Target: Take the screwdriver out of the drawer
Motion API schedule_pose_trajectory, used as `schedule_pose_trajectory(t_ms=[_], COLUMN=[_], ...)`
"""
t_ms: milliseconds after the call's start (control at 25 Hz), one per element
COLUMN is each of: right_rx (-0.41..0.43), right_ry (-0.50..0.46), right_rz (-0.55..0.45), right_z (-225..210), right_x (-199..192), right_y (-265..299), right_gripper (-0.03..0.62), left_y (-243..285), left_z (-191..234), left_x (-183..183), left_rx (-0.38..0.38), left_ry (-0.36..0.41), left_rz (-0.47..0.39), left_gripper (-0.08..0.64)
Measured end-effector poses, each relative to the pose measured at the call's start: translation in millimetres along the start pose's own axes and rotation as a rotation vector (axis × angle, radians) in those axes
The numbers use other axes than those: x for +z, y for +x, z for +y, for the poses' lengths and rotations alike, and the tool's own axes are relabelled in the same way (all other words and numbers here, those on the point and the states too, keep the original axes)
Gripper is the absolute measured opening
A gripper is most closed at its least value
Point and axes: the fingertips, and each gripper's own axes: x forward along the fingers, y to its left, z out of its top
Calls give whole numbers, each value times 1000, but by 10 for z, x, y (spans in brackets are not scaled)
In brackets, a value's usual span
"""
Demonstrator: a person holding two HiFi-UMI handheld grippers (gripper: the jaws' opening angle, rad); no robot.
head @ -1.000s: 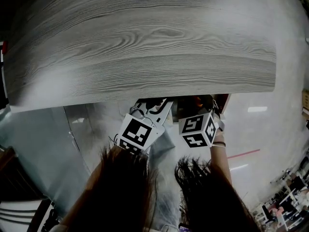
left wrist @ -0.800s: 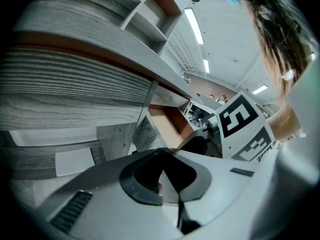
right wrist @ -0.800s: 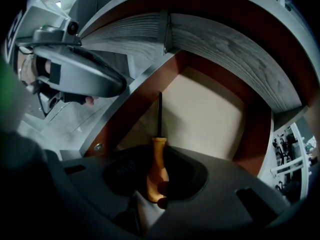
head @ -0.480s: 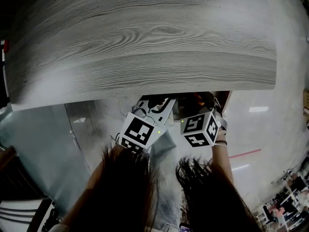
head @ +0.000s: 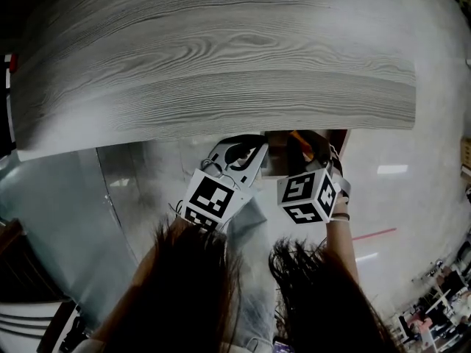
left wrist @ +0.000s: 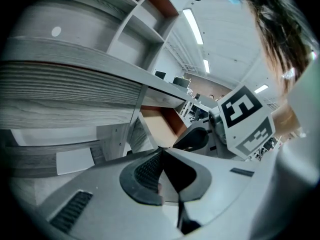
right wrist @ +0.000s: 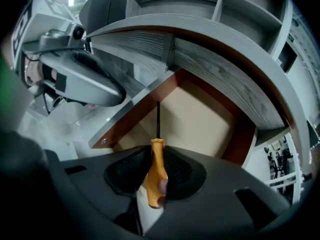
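**Item: screwdriver, orange handle, held at the open drawer**

Location: the screwdriver point(right wrist: 157, 179) sits lower centre in the right gripper view. Its thin dark shaft points up the frame, toward the tan floor of the drawer point(right wrist: 239, 134).

Holder: the right gripper point(right wrist: 155, 156) is clamped on the handle, with a ribbed pad on either side of it.

Handling (a judgement): probably light and rigid throughout. The handle looks like smooth plastic, so it may twist or slide if gripped loosely. The thick middle of the handle is the best place to hold it, and that is roughly where the pads sit. The narrow shaft would give little to grip.

Second tool: the left gripper point(left wrist: 161, 156) has its jaws pressed together on nothing, and is held just left of the drawer.

Surroundings: in the head view a wood-grain tabletop point(head: 221, 57) fills the upper frame. The drawer opening is tucked under its lower edge, right of centre.

Not made out:
- The type of the blade tip.
- Whether the tip has cleared the drawer front.
- The butt of the handle, which is sunk between the jaws.
- Most of the drawer in the head view, which is covered by the tabletop, the marker cubes and hair.
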Motion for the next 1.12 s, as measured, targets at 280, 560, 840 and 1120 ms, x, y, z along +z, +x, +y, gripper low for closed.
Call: schedule_pose_trajectory(t_ms=[280,560,840,1120], right_rx=[-10,-17,-28,-37], right_ry=[-22,-34,-33,-53], right_rz=[-11,-24,-40,-63], right_z=[-49,-41,-42,-40], right_x=[-17,12,-27,-52], right_y=[-127,-193,-313,-463], right_gripper=[91,87,87,87], left_y=[-49,-120,-189,-258], left_z=[-116,-140,-210,-305], left_x=[19,61,62,105], left_rx=[14,34,56,87], left_ry=[8,13,15,27], left_rz=[-10,-27,-33,-48], left_gripper=[17,17,17,17])
